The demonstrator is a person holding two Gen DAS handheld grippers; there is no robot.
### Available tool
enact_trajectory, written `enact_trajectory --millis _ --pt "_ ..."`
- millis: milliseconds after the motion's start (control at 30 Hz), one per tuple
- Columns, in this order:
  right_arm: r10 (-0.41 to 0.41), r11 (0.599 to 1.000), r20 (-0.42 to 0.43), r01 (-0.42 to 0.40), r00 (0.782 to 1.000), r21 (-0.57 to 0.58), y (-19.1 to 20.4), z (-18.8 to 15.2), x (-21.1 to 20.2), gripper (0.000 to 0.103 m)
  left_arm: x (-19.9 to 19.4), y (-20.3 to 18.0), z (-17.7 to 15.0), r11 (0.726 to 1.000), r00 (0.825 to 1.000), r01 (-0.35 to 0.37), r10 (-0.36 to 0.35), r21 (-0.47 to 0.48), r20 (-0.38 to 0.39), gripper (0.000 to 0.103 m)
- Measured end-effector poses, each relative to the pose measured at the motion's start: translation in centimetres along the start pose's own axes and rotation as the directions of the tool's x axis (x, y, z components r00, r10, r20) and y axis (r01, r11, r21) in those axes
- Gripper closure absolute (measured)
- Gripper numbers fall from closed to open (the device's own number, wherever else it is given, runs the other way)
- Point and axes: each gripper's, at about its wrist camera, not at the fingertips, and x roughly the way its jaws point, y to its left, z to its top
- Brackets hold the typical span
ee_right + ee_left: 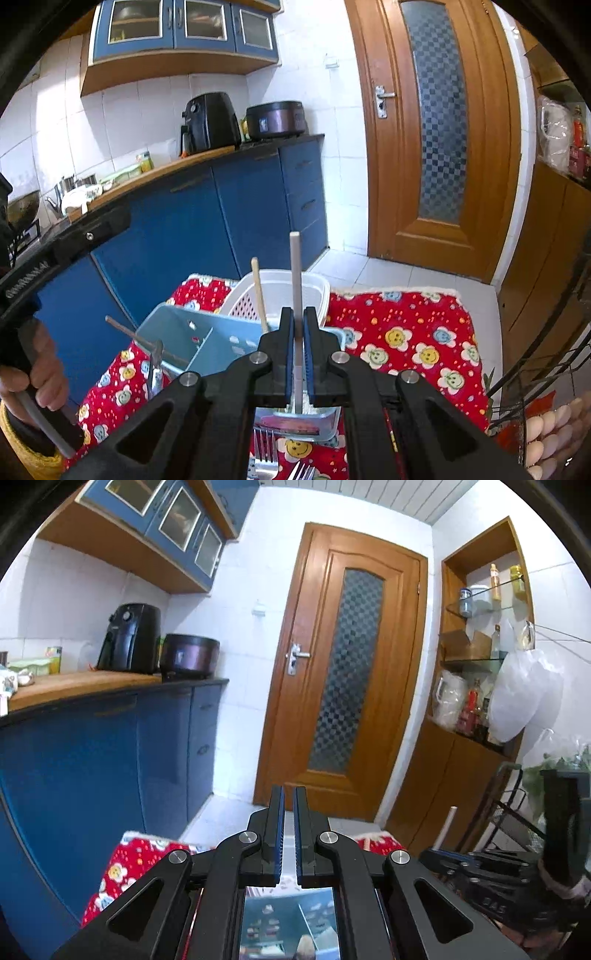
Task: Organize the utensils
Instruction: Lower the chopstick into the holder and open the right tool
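Note:
In the right wrist view my right gripper [298, 325] is shut on a grey chopstick [295, 273] that stands upright above a light blue utensil caddy [207, 339]. A wooden chopstick [258, 291] leans in the caddy, and a metal utensil [147, 341] rests across its left rim. A white slotted basket [280, 291] stands behind the caddy. Two forks [266, 454] lie on the red flowered cloth [406, 332] in front. My left gripper [289, 805] is held high, jaws nearly together with nothing between them. The chopstick tip [447, 825] shows in the left wrist view.
Blue kitchen cabinets [221, 221] with a wooden counter run along the left, carrying an air fryer [208, 120] and a rice cooker [277, 118]. A wooden door [340, 672] is ahead. A black wire rack [546, 369] and eggs [550, 428] are at right.

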Motion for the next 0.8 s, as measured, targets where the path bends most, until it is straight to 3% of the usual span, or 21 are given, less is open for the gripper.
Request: enact_trajectory --millis 167,300,333,500,633,800 --pt "0.012 1.000 -0.017 -0.012 1.000 -0.010 0.5 -0.7 0.3 0.094 -0.5 0.2 -1.0 1.000 0.999 0.021 -0.021 -0.015 -0.048 0.098" --pt "0.036 0.999 0.001 -0.036 0.999 0.008 0.4 -1.0 -0.2 0.070 -0.7 0.4 -1.9 0.999 0.995 0.025 -0.028 -0.031 -0.095 0.096" --pt "0.040 0.999 0.007 -0.040 0.999 0.014 0.3 -1.0 -0.4 0.068 -0.7 0.5 -2.1 0.999 0.994 0.029 -0.033 -0.036 -0.105 0.095" --pt "0.042 0.997 0.044 -0.045 0.998 0.068 -0.6 -1.2 -2.1 0.066 -1.6 0.7 -3.3 0.999 0.989 0.035 -0.041 -0.042 -0.145 0.086" --pt "0.035 0.994 0.066 -0.041 0.997 0.098 -1.3 -1.9 -3.8 0.063 -2.6 0.5 -3.9 0.999 0.988 0.039 -0.043 -0.030 -0.151 0.070" --pt "0.010 0.994 0.051 -0.015 0.999 0.110 -1.9 -3.3 -5.5 0.063 -3.8 -0.3 -4.7 0.999 0.985 0.048 -0.047 0.001 -0.165 0.067"
